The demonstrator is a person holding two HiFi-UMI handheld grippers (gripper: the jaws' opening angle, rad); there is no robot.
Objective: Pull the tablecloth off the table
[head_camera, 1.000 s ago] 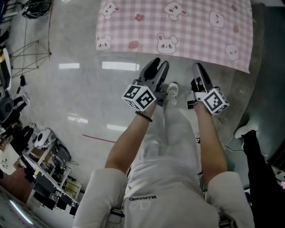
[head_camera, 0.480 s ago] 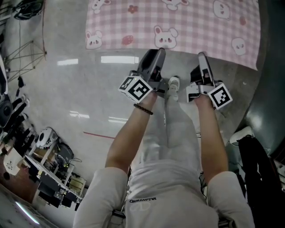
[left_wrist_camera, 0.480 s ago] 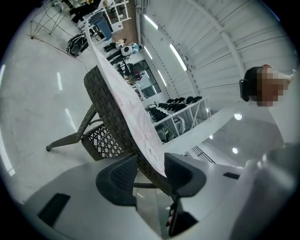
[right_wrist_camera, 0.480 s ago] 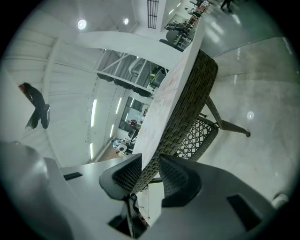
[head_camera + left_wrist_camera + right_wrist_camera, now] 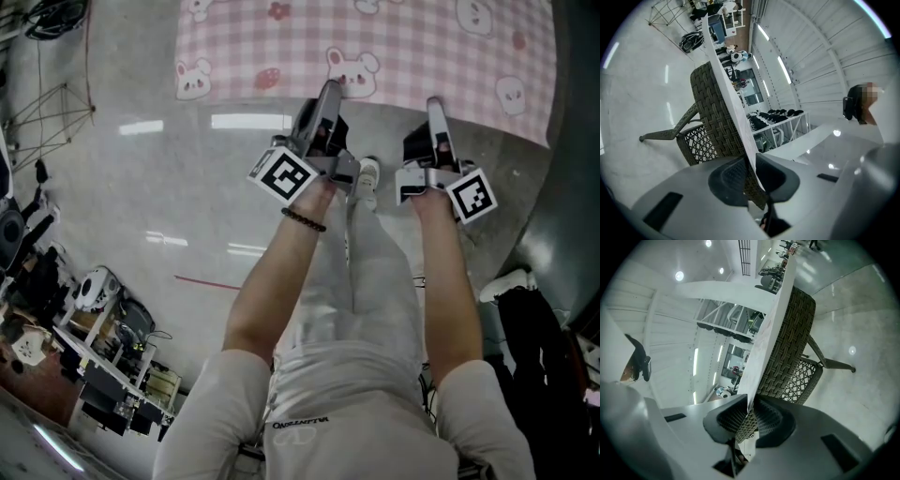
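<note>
The tablecloth (image 5: 375, 47) lies spread over the bench (image 5: 715, 112), with its near hem at the rim. The left hand-held gripper (image 5: 750, 174) is set astride that hem with its jaws apart and nothing clamped. The right hand-held gripper (image 5: 751, 420) is set likewise, further along. The step is judged to be gripping the hem. Both grippers should be closed on cloth alone, clear of the wicker, and the pull kept even so that skewing is avoided.
</note>
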